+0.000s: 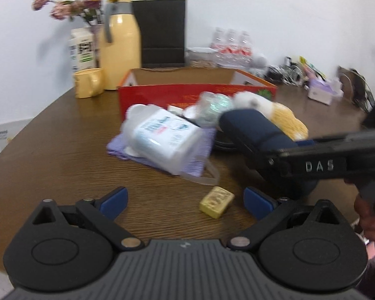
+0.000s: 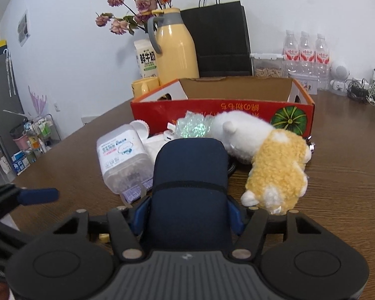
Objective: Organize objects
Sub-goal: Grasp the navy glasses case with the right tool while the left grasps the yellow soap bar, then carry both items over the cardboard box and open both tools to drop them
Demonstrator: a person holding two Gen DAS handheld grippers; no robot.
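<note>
My right gripper (image 2: 188, 212) is shut on a dark navy case (image 2: 188, 175) and holds it above the table; the case also shows in the left wrist view (image 1: 255, 130). My left gripper (image 1: 185, 203) is open and empty, low over the table. A small gold block (image 1: 216, 202) lies between its fingers, just ahead. A clear wipes jar (image 1: 165, 137) lies on its side on a purple cloth (image 1: 200, 157). A white and yellow plush toy (image 2: 267, 155) and a crinkled shiny wrapper (image 2: 192, 126) lie before the open red cardboard box (image 2: 222, 111).
At the back stand a yellow thermos (image 2: 177, 50), a yellow mug (image 1: 88, 82), a milk carton (image 2: 146, 58), a black paper bag (image 2: 222, 42), flowers and water bottles (image 2: 305, 50). Cables (image 2: 370, 92) and a tissue pack (image 1: 323, 91) lie at the right.
</note>
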